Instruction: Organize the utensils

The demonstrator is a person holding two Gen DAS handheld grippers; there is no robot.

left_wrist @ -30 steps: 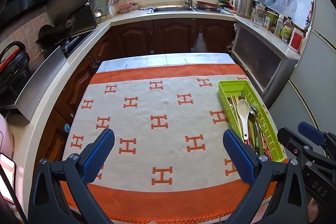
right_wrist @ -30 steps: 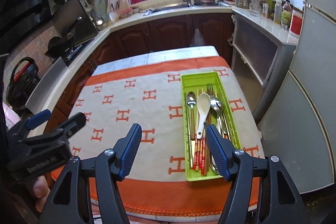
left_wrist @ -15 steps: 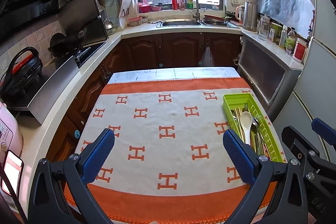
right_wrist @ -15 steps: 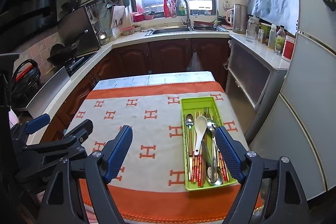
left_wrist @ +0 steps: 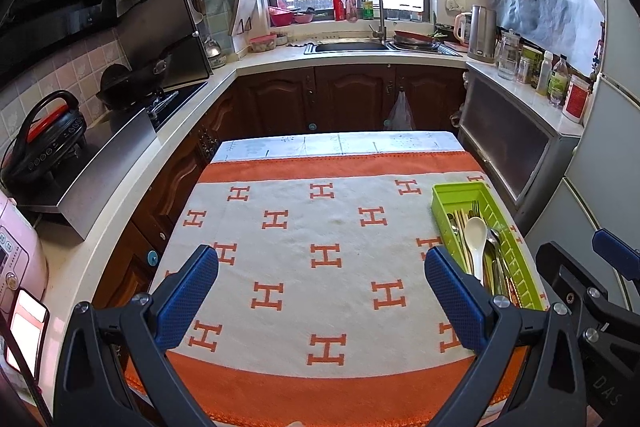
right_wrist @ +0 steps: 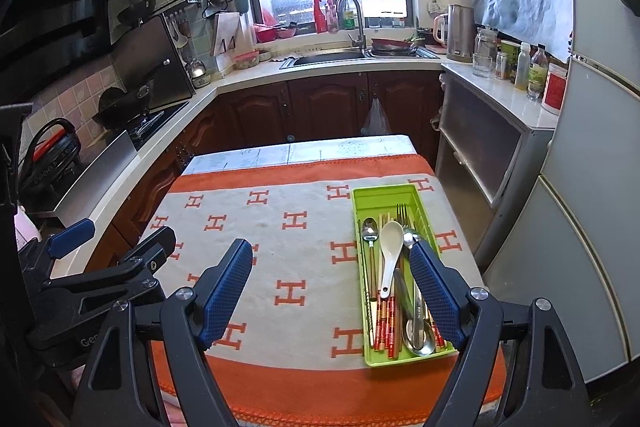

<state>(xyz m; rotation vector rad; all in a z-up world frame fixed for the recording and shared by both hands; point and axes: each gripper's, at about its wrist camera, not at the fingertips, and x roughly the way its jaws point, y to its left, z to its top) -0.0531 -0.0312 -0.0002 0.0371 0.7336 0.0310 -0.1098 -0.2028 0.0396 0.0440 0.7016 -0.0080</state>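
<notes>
Now the left gripper (left_wrist: 321, 281) hangs over the patterned cloth (left_wrist: 320, 227) with its jaws spread wide and nothing between them. Further right, the right gripper (right_wrist: 332, 285) has just been opening; its jaws stand wide and empty above the cloth. Near the cloth's right edge sits the green tray (right_wrist: 376, 195), holding a white spoon (right_wrist: 390, 247), metal spoons, a fork (right_wrist: 402, 213) and chopsticks (right_wrist: 384, 323).

cloth (right_wrist: 304, 267): cream, orange H motifs, orange border | tray (right_wrist: 378, 195): lime green | ladle (right_wrist: 390, 247): white | chopsticks (right_wrist: 386, 323): red-patterned ends | spoon (right_wrist: 370, 229): silver | fingers (right_wrist: 226, 291): blue textured pads, black frames
</notes>
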